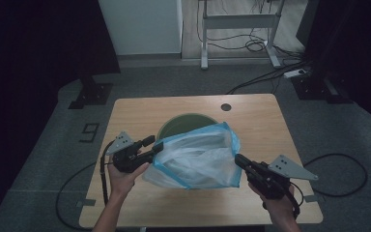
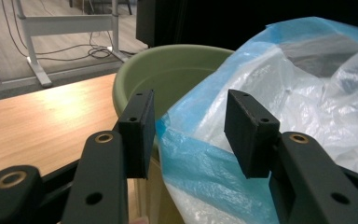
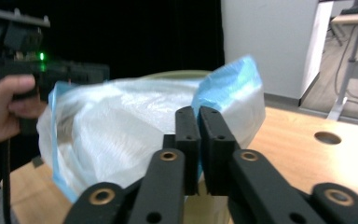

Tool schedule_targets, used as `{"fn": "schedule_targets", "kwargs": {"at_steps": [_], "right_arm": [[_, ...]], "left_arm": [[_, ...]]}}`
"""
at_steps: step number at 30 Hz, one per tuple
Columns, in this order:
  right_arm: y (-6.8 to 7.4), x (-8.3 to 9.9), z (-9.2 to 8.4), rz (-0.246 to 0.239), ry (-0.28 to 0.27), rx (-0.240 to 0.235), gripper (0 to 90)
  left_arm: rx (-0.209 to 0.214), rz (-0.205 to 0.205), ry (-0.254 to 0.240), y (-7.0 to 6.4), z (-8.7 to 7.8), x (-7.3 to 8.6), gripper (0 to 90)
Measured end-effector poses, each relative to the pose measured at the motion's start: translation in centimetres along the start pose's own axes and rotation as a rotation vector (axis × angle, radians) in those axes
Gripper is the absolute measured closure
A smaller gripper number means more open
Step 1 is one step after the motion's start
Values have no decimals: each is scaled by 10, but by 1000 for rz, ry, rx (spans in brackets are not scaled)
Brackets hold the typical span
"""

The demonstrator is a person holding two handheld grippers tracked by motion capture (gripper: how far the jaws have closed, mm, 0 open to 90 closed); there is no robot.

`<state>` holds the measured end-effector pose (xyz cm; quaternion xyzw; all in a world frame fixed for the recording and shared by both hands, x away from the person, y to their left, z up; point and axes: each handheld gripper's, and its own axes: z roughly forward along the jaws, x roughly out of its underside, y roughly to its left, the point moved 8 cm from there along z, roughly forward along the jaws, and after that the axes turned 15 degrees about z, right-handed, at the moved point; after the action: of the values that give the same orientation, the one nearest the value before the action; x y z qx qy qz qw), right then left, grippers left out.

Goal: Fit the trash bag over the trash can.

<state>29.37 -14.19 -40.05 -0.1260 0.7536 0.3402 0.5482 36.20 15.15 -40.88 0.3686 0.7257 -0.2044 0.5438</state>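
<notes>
my left gripper (image 1: 150, 147) has its jaws spread around the blue rim of the bag (image 1: 198, 157), pads not pressing. the bag sits over the green bin (image 1: 174, 126) mid-table (image 1: 135, 111). my right gripper (image 1: 238, 160) pinches the bag's other edge, jaws together.

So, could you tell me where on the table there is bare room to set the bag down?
The table is bare along its far edge, between the green bin and the round hole, and along the near edge between the two forearms. The middle is crowded: the bag spreads between both grippers.
</notes>
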Motion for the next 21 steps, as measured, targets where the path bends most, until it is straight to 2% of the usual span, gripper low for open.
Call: {"fn": "schedule_targets", "kwargs": {"at_steps": [6, 8, 11, 14, 19, 21], "right_arm": [[-8, 33, 2, -41, 57, 11, 875], [-13, 44, 3, -30, 77, 21, 875], [-23, 58, 4, -8, 102, 35, 875], [-28, 66, 5, 0, 112, 41, 874], [-33, 72, 6, 8, 114, 44, 873], [-33, 73, 5, 3, 111, 46, 873]], "left_arm": [[5, -11, -8, 3, -2, -8, 492], [11, -10, -7, 3, -2, -9, 485], [40, -22, 4, 1, 0, -10, 457], [63, -33, 17, -1, 4, -9, 437], [119, -49, 78, -5, 12, -4, 384], [127, -47, 100, -7, 14, -1, 367]]}}
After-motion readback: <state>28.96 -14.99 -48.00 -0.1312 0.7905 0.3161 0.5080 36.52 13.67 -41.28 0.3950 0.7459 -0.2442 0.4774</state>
